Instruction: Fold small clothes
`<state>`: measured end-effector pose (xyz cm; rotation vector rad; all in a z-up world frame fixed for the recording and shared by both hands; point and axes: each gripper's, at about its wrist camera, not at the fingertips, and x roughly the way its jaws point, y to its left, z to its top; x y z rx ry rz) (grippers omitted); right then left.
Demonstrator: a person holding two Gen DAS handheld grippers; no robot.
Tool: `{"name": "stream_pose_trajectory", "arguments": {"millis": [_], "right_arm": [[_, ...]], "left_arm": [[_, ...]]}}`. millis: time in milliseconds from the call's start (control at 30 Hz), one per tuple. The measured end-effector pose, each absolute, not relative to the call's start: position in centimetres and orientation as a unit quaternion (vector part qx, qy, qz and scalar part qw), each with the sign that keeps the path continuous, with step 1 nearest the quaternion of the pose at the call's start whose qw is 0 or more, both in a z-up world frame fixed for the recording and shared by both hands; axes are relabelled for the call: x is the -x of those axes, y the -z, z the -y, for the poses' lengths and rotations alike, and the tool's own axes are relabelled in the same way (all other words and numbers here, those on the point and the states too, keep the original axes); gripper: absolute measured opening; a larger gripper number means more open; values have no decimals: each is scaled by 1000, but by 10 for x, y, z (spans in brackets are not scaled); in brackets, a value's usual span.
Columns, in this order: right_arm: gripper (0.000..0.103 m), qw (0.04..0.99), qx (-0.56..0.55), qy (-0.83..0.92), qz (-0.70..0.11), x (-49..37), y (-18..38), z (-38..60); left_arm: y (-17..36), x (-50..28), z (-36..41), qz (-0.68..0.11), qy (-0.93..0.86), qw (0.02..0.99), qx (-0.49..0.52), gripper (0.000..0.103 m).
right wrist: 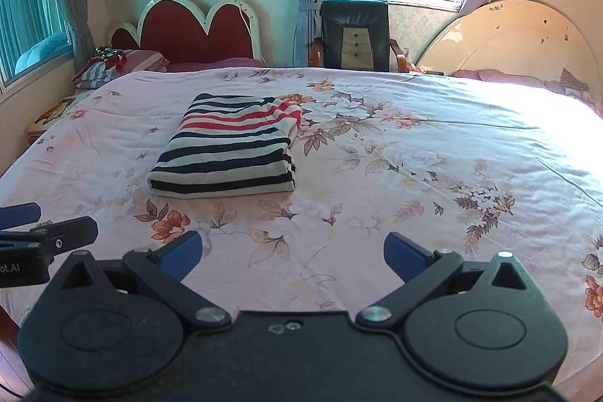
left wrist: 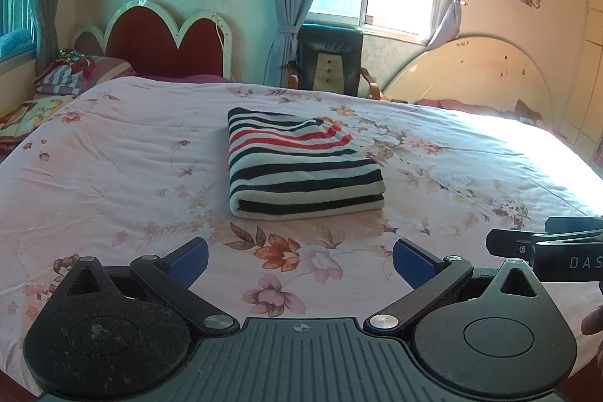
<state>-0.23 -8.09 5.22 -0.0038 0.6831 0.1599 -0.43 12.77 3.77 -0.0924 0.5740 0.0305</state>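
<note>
A striped garment [left wrist: 301, 164] in navy, white and red lies folded into a neat rectangle on the pink floral bedspread [left wrist: 113, 153]. In the right wrist view the same garment [right wrist: 230, 147] sits left of centre on the bedspread [right wrist: 414, 157]. My left gripper [left wrist: 300, 260] is open, held over the near part of the bed, short of the garment, with nothing between its blue pads. My right gripper [right wrist: 293, 253] is also open and holds nothing, near the bed's front and to the right of the garment. Each gripper shows at the edge of the other's view.
Behind the bed stand a red scalloped headboard [left wrist: 162, 44], a dark armchair [left wrist: 331, 59] under the window, and a cream round headboard [left wrist: 471, 70]. Pillows and folded bedding [left wrist: 71, 74] lie at the far left. Bright sunlight washes out the bed's right side.
</note>
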Motion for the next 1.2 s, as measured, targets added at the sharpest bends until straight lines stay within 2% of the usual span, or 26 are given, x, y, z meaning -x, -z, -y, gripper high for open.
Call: {"name": "stream_pose_trajectory", "arguments": {"millis": [1200], "right_arm": [[102, 938, 5, -82, -338, -5, -48, 81]], "left_arm": [[-34, -2, -129, -287, -15, 957, 45, 103]]}}
